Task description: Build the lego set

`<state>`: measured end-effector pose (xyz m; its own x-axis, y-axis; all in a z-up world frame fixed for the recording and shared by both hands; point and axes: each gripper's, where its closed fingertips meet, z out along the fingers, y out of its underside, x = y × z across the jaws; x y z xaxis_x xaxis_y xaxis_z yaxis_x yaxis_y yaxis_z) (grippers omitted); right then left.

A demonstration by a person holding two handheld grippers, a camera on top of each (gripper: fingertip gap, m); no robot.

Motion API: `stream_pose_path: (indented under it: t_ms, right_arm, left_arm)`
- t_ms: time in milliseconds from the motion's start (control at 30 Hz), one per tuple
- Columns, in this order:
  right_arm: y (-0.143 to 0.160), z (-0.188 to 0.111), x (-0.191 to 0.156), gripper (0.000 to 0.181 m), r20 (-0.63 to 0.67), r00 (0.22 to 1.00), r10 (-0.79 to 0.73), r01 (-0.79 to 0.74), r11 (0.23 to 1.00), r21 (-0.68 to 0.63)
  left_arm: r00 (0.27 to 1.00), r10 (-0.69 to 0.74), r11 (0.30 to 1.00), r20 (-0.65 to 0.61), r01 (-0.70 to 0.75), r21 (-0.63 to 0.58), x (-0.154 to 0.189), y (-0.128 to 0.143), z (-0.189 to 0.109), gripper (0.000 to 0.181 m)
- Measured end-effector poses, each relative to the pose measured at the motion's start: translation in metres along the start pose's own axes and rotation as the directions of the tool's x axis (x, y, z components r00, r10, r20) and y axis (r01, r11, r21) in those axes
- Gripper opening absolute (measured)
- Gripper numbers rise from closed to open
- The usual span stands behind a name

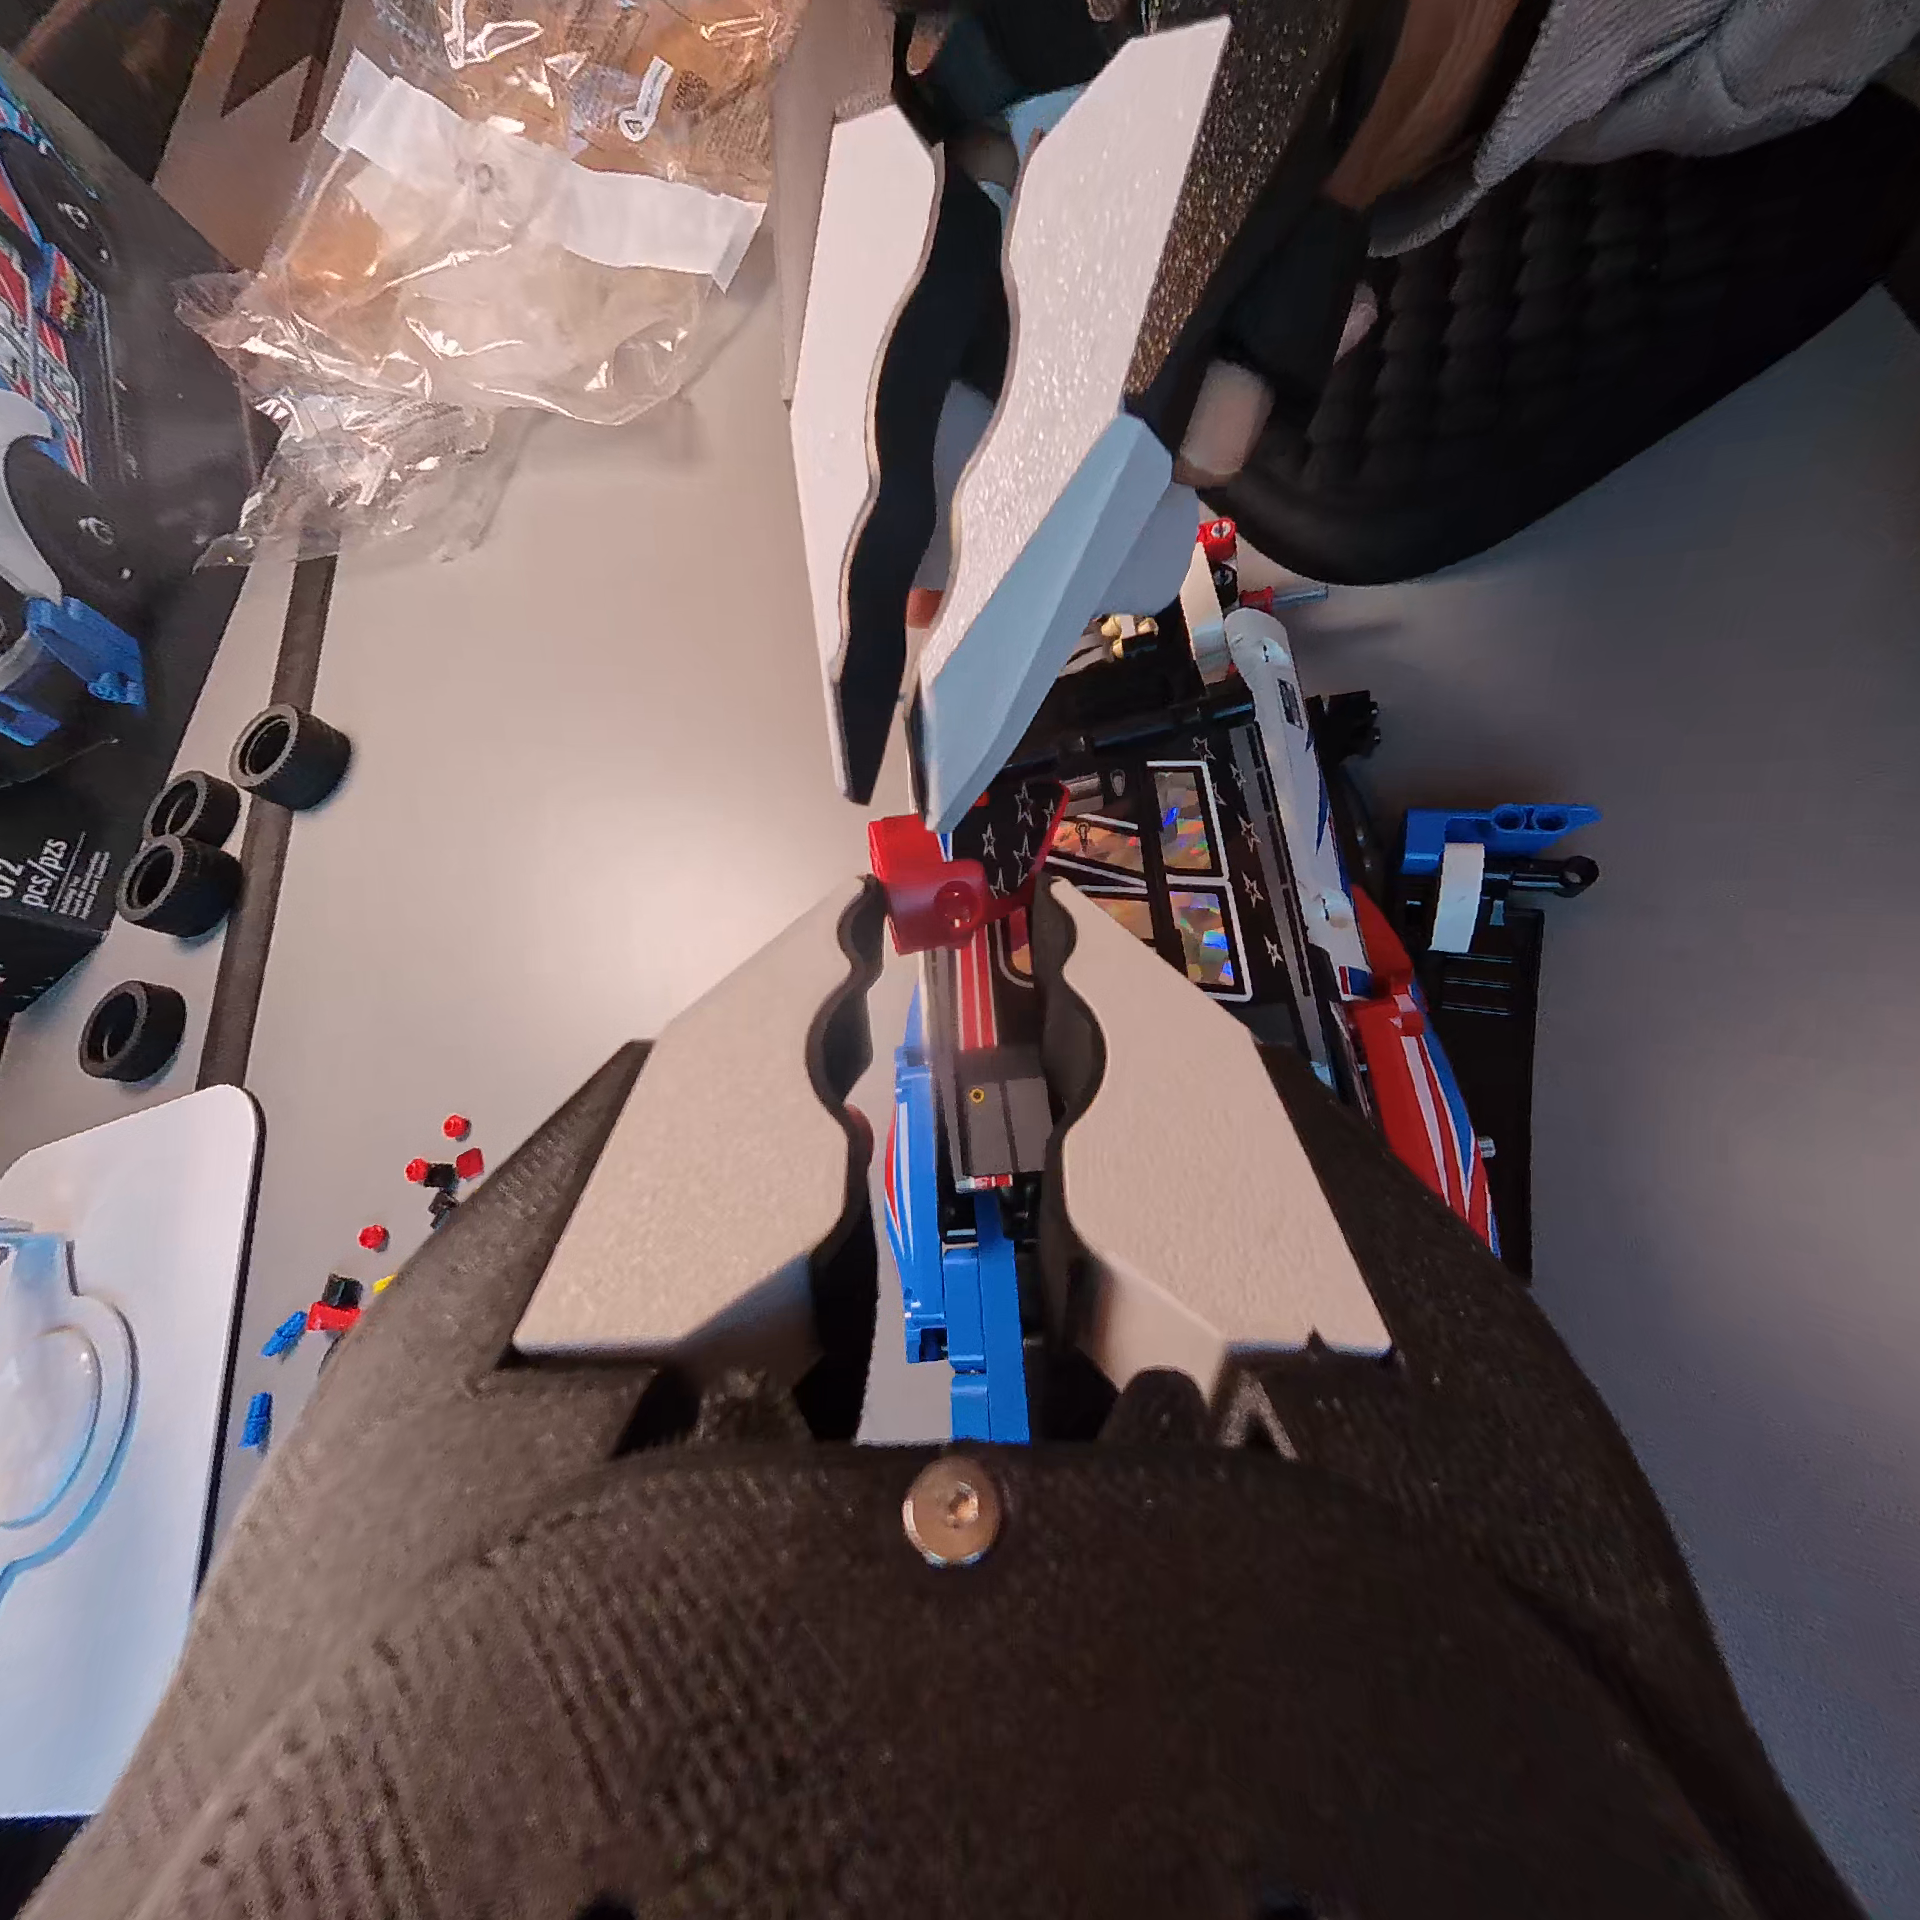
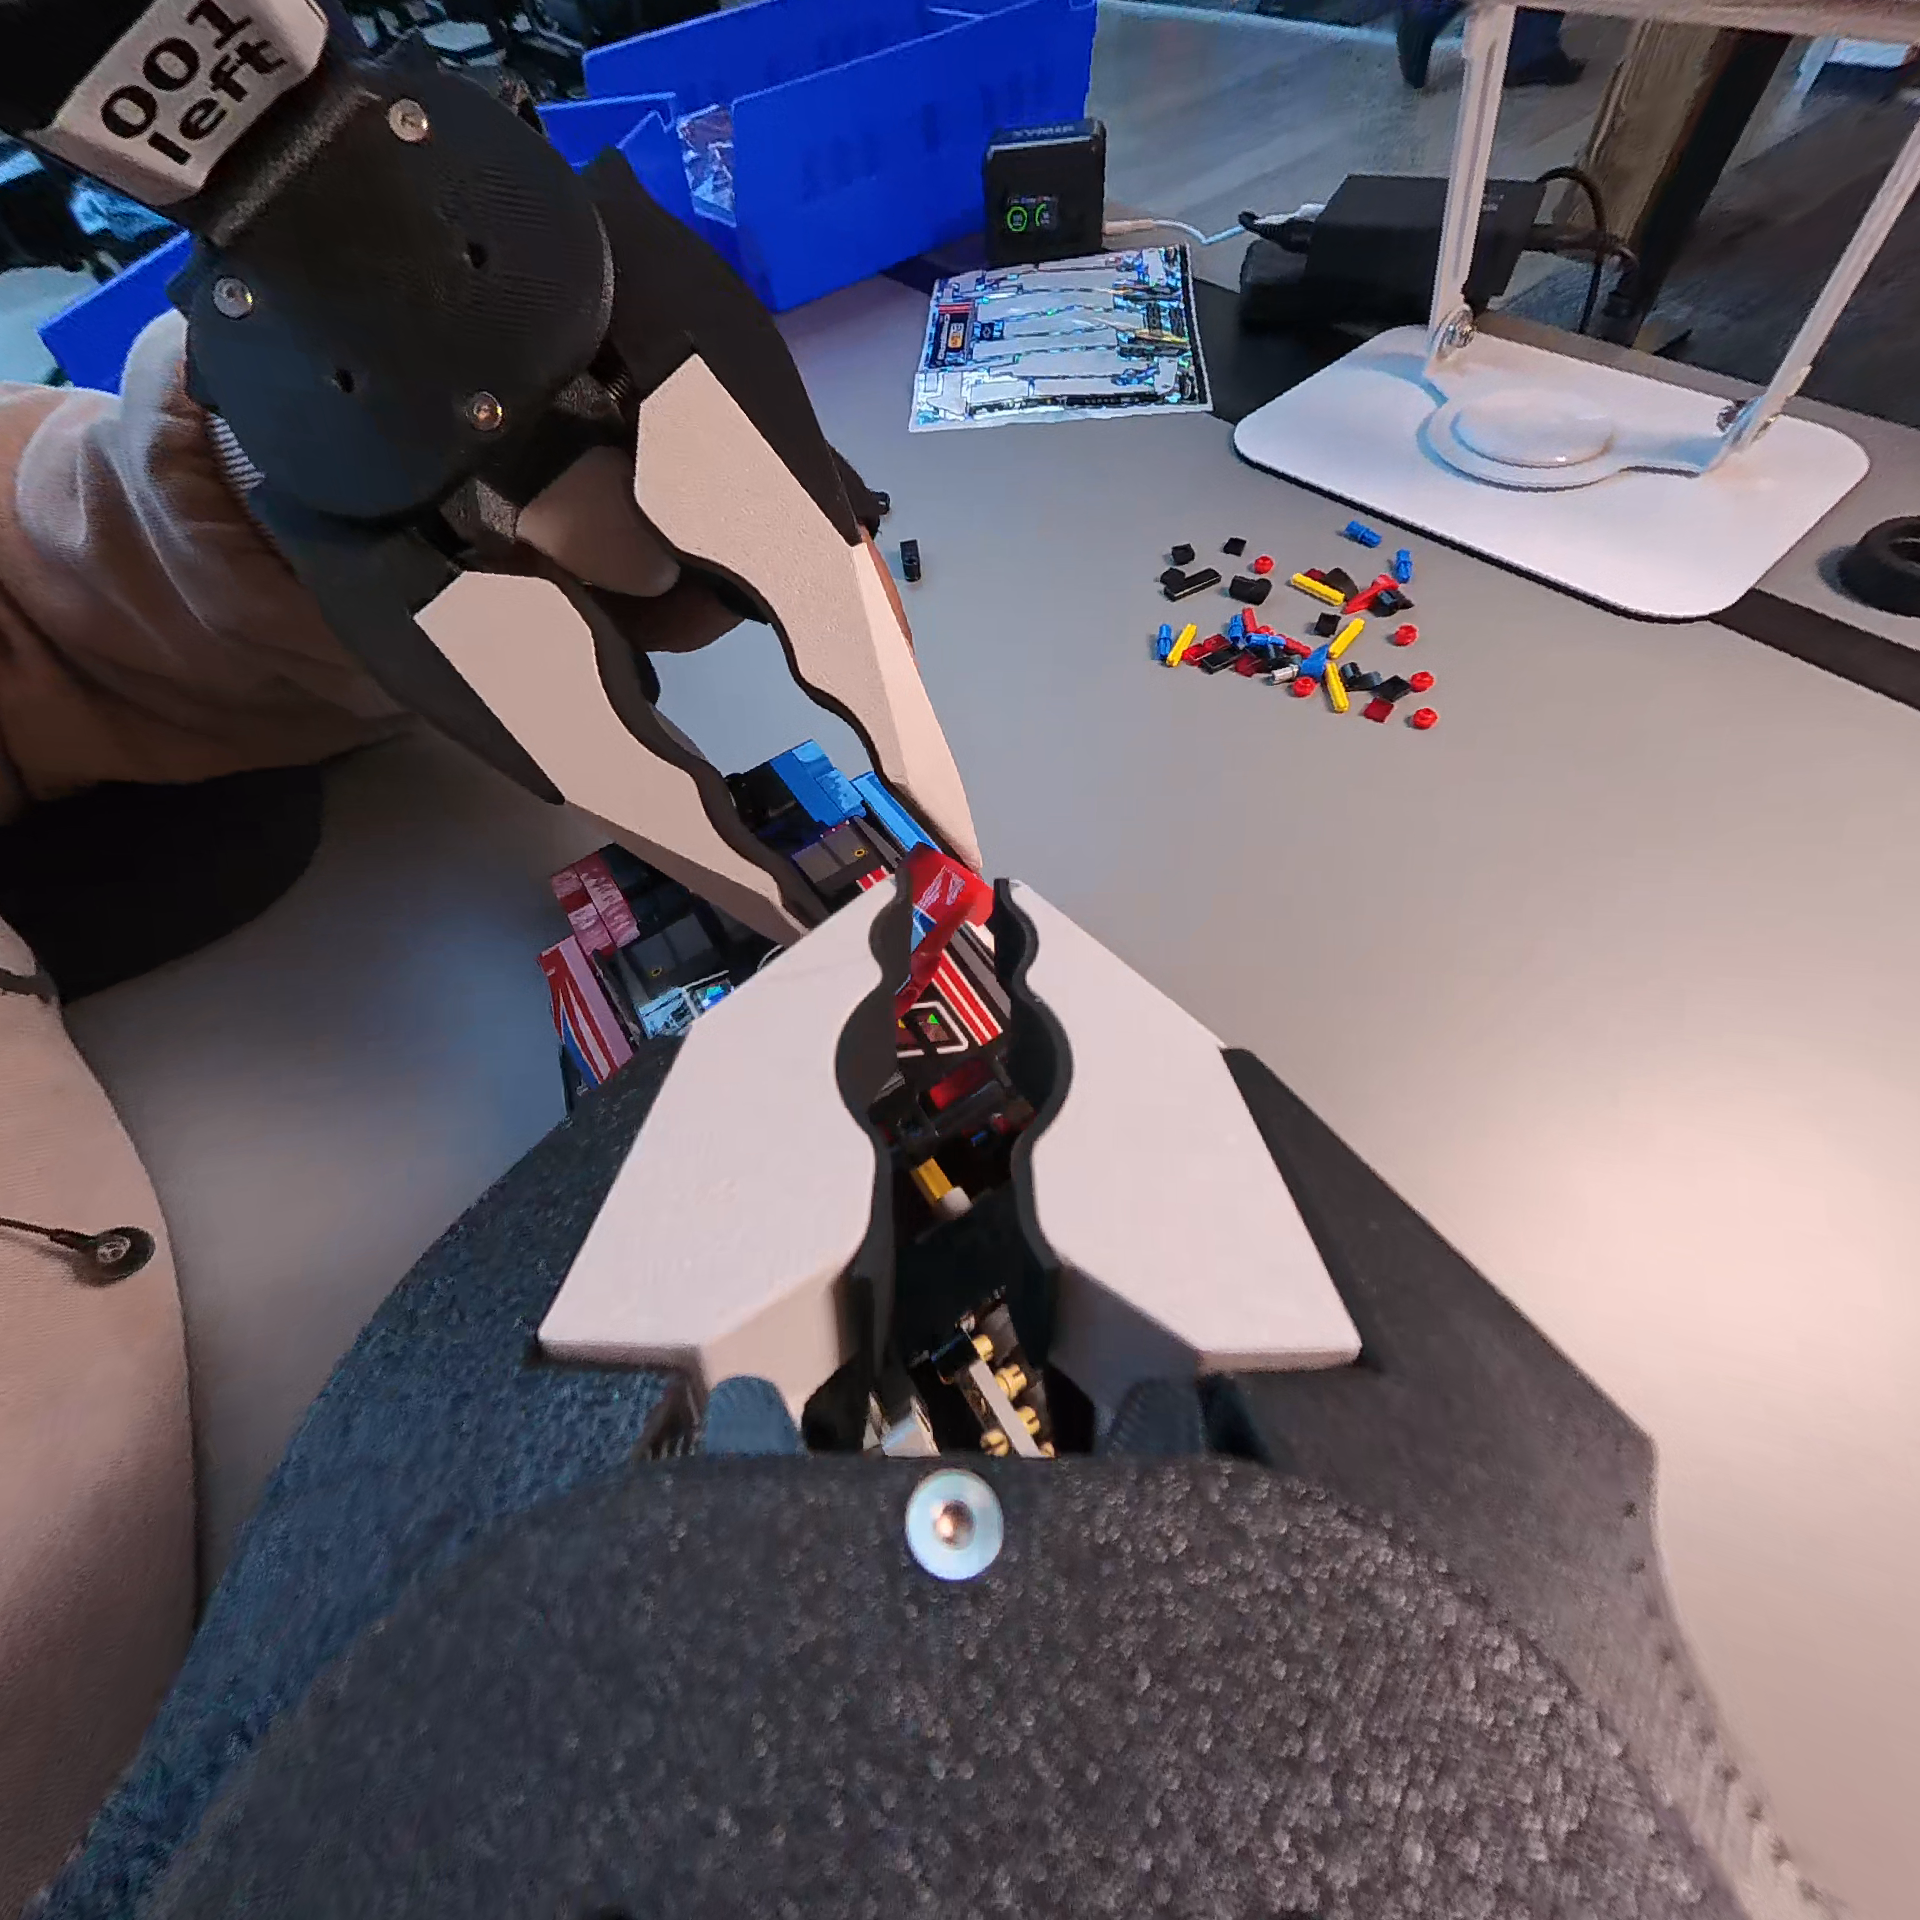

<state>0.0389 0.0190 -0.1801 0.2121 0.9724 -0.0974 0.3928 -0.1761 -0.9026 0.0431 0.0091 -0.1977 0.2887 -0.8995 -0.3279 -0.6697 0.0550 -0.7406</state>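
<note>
The left gripper point(image 1: 956, 904) straddles the car point(image 1: 1195, 935), jaws narrowed on its body, apparently steadying it. The right gripper point(image 2: 951, 914) pinches a red panel point(image 2: 940, 904), seemingly to seat it.

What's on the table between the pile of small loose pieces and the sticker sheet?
Nothing: in the right wrist view, bare grey table separates the loose pieces from the sticker sheet.

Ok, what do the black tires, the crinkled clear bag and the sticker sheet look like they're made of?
The black tires look like matte rubber: dull, no highlights, but hard plastic can't be ruled out. The crinkled clear bag is thin glossy plastic film, see-through with sharp creases and glare. The sticker sheet seems to be glossy printed paper or film with foil-like parts, judging by the rainbow glints.
</note>
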Motion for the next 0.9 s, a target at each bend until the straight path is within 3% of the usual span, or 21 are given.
stream_pose_path:
  t_ms: [333,533,900]
  right_arm:
    - [0.0019,0.0027,0.0025,0.004,-0.066,0.998,-0.022,0.020,0.999,-0.024]
    - [-0.0007,0.0033,0.0035,0.000,-0.132,0.984,-0.117,0.111,0.992,-0.054]
    - [-0.0015,0.0028,-0.0018,0.000,-0.110,0.984,-0.139,0.134,0.990,-0.047]
  left_arm:
    - [1.000,-0.004,1.000,0.010,0.004,-0.013,-0.0017,0.0008,0.0012,0.026]
    - [1.000,-0.007,0.999,0.011,0.007,-0.032,-0.0007,0.0007,0.0015,0.027]
    - [1.000,-0.025,0.999,0.000,0.025,-0.034,0.0010,0.0005,0.0004,0.026]
